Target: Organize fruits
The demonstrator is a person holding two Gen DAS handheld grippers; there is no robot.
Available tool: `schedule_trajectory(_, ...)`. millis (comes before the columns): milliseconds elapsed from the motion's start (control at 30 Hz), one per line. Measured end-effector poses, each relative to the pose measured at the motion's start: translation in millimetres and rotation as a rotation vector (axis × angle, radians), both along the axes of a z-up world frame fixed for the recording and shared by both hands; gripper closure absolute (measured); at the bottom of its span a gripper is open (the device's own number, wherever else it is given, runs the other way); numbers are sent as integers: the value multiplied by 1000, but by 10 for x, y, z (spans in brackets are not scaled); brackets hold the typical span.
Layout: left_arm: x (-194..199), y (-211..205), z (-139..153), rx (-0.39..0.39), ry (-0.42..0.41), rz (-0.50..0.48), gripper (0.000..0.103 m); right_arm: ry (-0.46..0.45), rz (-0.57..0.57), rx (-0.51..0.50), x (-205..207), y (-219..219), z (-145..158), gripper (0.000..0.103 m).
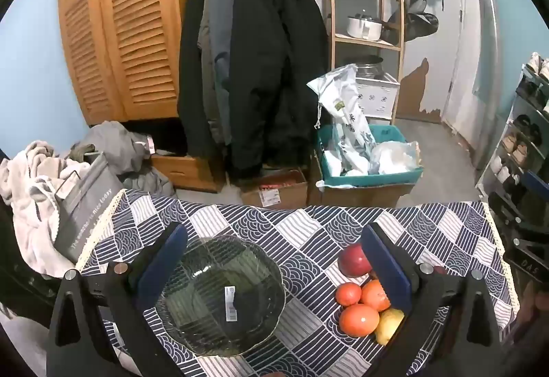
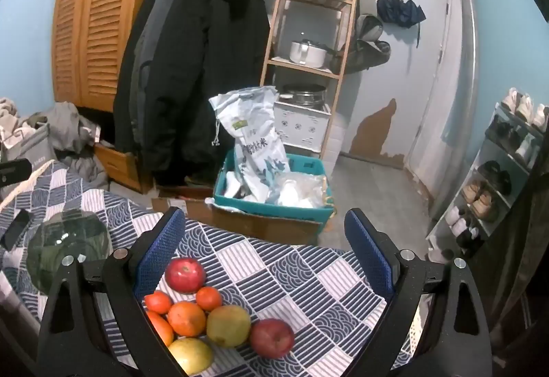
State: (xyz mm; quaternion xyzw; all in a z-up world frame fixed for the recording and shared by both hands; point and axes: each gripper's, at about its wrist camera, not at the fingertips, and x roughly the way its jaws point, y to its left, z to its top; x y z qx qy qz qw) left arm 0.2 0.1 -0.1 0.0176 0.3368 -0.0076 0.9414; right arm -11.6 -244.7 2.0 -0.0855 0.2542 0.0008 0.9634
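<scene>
A dark green glass bowl (image 1: 223, 294) sits empty on the patterned tablecloth (image 1: 308, 226), between the fingers of my open left gripper (image 1: 274, 239); it also shows in the right wrist view (image 2: 65, 239) at far left. A pile of fruit lies to its right: a red apple (image 1: 353, 260), several oranges (image 1: 358, 318) and a yellow fruit (image 1: 389, 325). In the right wrist view the pile lies low between the fingers of my open right gripper (image 2: 264, 226): two red apples (image 2: 185, 275) (image 2: 271, 337), oranges (image 2: 187, 318) and yellow-green fruits (image 2: 228, 325).
The table's far edge (image 1: 308, 205) drops to the floor, where a teal bin (image 2: 271, 202) of bags sits on cardboard boxes. Dark coats (image 1: 254, 68) hang behind, with a wooden shelf (image 1: 363, 33), a shoe rack (image 2: 497, 178) at right and a laundry pile (image 1: 41, 178) at left.
</scene>
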Motion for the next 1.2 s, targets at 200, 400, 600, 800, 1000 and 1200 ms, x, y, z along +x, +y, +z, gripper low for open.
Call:
schedule_trajectory(200,-5,1,5,13,-6,10,1,-2,-1,-5,-16,12,14,10)
schedule_trajectory(400,-62,-15,-78,2,-9,7,1,4,-1,-15,-17,3,-31,10)
schedule_trajectory(600,-7,-31,-51,4,2,-4,1,7,0,-27,-3,34,-8,10)
schedule_trajectory(800,-31,-22,-21,6,-9,-8,1,9,2,-28,-5,43,-6,10)
schedule_trajectory(1000,-38,-24,-2,5,-6,-6,1,9,2,-29,3,50,-15,10)
schedule_trajectory(1200,-34,-26,-3,3,-7,-6,1,10,2,-29,2,50,-18,10)
